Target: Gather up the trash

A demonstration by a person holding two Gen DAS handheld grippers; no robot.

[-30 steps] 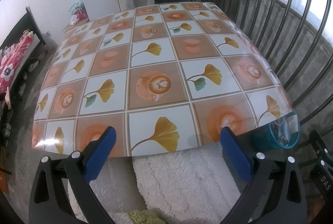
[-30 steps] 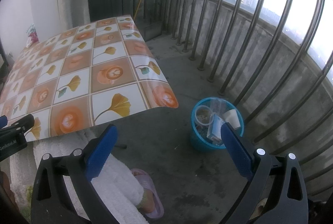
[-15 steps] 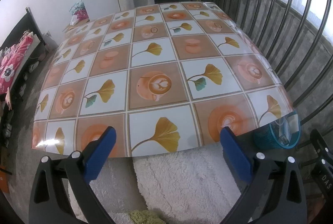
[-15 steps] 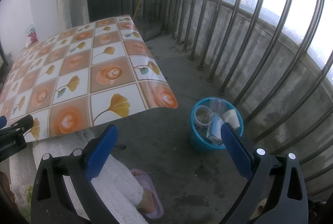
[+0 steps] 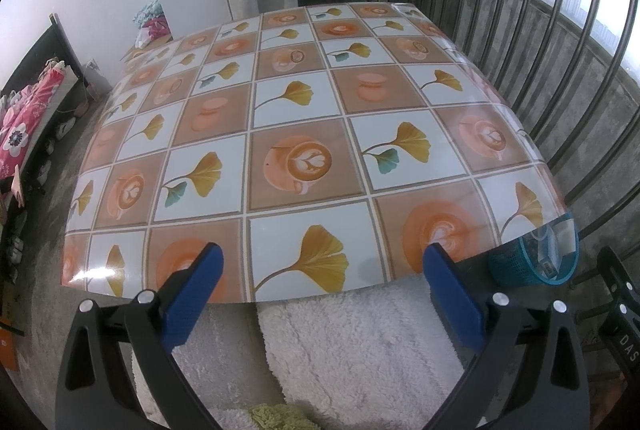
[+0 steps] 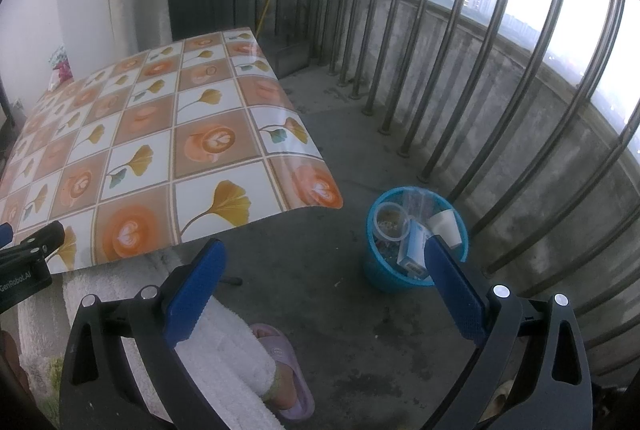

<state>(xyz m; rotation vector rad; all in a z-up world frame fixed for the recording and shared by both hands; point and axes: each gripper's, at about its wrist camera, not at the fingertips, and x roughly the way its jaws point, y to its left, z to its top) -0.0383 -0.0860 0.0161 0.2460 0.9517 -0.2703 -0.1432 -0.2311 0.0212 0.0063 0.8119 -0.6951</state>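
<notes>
Since no trash is seen on the tiled-pattern table, collection is judged done or nearly so: paper cup, carton and clear tub are lodged in the blue bin beside it; left gripper and right gripper are held wide, empty

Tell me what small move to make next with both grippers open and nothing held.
Probably none but a check. The table shows no loose trash, and the cup, carton and clear tub already sit in the blue bin. The left gripper and right gripper are open and empty.
</notes>
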